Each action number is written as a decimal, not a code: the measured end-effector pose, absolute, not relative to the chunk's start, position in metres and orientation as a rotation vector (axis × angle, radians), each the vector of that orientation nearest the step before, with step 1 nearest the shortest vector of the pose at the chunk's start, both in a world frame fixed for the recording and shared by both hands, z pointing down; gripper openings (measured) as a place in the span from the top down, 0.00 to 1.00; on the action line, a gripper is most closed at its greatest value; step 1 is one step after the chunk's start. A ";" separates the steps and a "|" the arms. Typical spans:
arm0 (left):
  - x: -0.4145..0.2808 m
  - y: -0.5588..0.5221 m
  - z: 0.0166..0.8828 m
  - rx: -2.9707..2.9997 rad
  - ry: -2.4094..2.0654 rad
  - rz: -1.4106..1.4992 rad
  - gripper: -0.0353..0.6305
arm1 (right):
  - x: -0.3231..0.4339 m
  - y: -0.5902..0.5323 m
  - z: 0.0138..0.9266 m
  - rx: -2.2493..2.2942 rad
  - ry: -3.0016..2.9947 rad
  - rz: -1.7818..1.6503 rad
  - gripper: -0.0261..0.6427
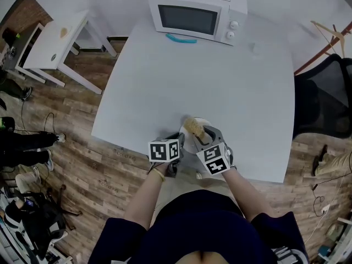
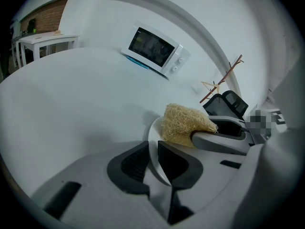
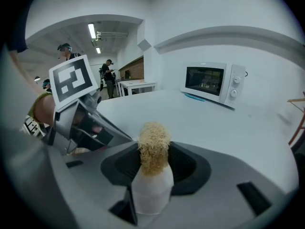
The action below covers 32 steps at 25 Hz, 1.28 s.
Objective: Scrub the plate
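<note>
1. Counts: one plate [image 1: 188, 143]; one straw-coloured scrub pad [image 1: 194, 129]; two grippers, each with one marker cube; one white table [image 1: 220, 87]; one microwave [image 1: 195, 12] at the table's far edge; one blue strip [image 1: 180, 38] just in front of it; one small side table [image 1: 52, 43] on the floor at left; one black chair [image 1: 322, 95] at right.
2. Pose: both forearms reach forward from the body; the grippers sit side by side at the table's near edge, both angled down and forward.
3. Left gripper [image 2: 152, 159]: jaws narrow, clamped on the plate's near rim; the rim edge runs between the pads.
4. Right gripper [image 3: 153, 159]: jaws closed on the scrub pad, which sticks out past the tips and rests on the plate.
5. Plate location: on the table near its front edge, between the two grippers, well apart from the microwave.
</note>
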<state>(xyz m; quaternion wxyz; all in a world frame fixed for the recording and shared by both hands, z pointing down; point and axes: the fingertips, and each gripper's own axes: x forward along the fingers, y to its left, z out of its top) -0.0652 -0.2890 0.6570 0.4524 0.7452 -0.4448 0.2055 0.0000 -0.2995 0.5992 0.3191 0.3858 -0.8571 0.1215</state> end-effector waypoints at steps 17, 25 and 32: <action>-0.067 -0.289 0.655 1.849 -1.130 0.521 0.84 | 0.017 -0.238 0.613 0.920 -2.256 0.563 0.71; -0.065 -0.289 0.656 1.852 -1.127 0.520 0.84 | 0.048 -0.241 0.612 0.888 -2.184 0.439 0.71; -0.065 -0.288 0.656 1.853 -1.124 0.520 0.84 | 0.066 -0.270 0.610 0.943 -2.127 0.360 0.71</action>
